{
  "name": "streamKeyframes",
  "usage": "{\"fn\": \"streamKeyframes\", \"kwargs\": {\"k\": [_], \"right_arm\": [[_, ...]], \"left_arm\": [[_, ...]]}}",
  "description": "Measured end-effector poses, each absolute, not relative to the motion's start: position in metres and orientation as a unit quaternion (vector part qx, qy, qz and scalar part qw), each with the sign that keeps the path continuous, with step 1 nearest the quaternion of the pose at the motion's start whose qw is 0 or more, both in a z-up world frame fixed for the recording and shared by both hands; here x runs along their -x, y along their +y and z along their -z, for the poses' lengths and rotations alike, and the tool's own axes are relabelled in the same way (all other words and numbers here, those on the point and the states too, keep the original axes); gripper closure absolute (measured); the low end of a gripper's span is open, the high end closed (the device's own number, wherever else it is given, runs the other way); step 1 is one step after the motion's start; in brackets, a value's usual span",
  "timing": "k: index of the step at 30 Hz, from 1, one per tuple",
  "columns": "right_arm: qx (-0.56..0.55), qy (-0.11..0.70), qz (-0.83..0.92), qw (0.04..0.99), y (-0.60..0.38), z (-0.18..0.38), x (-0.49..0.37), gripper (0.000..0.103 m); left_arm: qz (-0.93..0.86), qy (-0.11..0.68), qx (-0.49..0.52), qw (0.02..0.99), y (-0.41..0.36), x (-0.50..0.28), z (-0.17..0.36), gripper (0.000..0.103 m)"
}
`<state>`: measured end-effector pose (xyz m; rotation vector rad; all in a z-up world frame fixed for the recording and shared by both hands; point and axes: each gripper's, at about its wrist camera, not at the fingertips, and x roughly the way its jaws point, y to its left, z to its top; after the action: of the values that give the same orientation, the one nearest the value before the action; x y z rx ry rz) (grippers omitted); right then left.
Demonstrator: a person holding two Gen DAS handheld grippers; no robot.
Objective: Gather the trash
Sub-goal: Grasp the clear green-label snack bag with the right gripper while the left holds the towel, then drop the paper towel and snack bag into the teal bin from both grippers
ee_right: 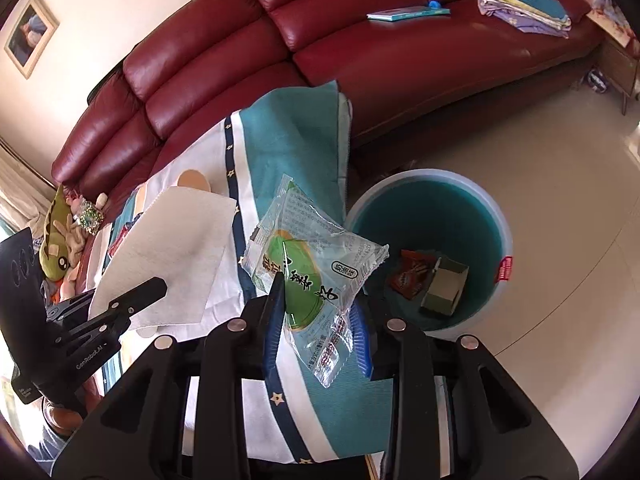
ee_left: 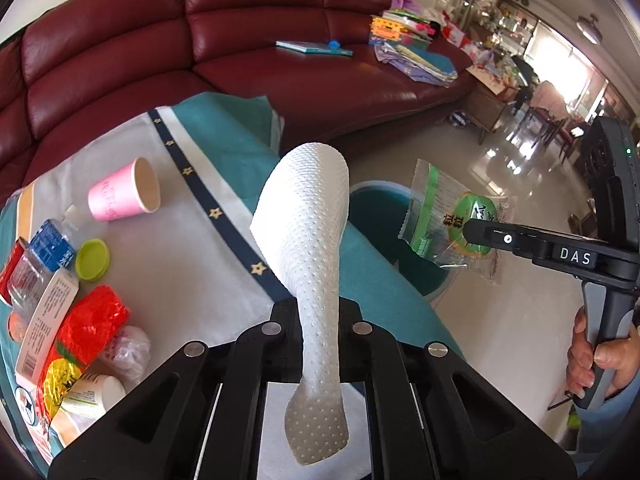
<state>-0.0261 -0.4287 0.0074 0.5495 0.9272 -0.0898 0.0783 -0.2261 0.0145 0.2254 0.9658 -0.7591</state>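
- White paper towel (ee_left: pixel 308 236) is pinched in the tightly closed jaws of the left gripper (ee_left: pixel 318 320), lifted above the counter (ee_left: pixel 192 264) so it can be carried away.
- Clear snack wrapper (ee_right: pixel 312 276) hangs in the narrow jaws of the right gripper (ee_right: pixel 316 320), close to the teal bin (ee_right: pixel 496 216), probably to be dropped there.
- Pink cup (ee_left: pixel 124 192), bottle (ee_left: pixel 48 252) and red packet (ee_left: pixel 88 328) wait on the counter.

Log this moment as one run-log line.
left gripper: shut on paper towel | right gripper: shut on snack wrapper | bin: holds trash
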Motion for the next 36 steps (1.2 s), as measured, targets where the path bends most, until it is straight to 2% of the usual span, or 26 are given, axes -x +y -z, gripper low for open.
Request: {"fn": "streamKeyframes", "kwargs": {"k": [16,29,30,32,33,34,36], "right_arm": [[-0.316,0.421,0.133,0.840,-0.533,0.022,0.074,0.072],[-0.334,0.450,0.142,0.816,-0.558,0.059,0.053,0.072],[-0.333,0.452,0.142,0.815,-0.558,0.060,0.051,0.071],[-0.333,0.455,0.142,0.813,-0.558,0.063,0.047,0.071],[-0.333,0.457,0.142,0.813,-0.558,0.065,0.044,0.071],[-0.333,0.458,0.142,0.812,-0.558,0.066,0.042,0.071],[-0.330,0.463,0.140,0.810,-0.557,0.069,0.038,0.071]], "left_arm": [[0.410,0.468,-0.156,0.768,-0.347,-0.068,0.005,0.097],[0.400,0.533,-0.171,0.725,-0.413,-0.098,0.078,0.096],[0.397,0.535,-0.173,0.726,-0.416,-0.101,0.080,0.094],[0.391,0.538,-0.171,0.727,-0.418,-0.104,0.085,0.071],[0.387,0.536,-0.169,0.731,-0.416,-0.105,0.086,0.054],[0.385,0.532,-0.169,0.735,-0.415,-0.105,0.085,0.046],[0.387,0.528,-0.172,0.737,-0.412,-0.105,0.085,0.038]]}}
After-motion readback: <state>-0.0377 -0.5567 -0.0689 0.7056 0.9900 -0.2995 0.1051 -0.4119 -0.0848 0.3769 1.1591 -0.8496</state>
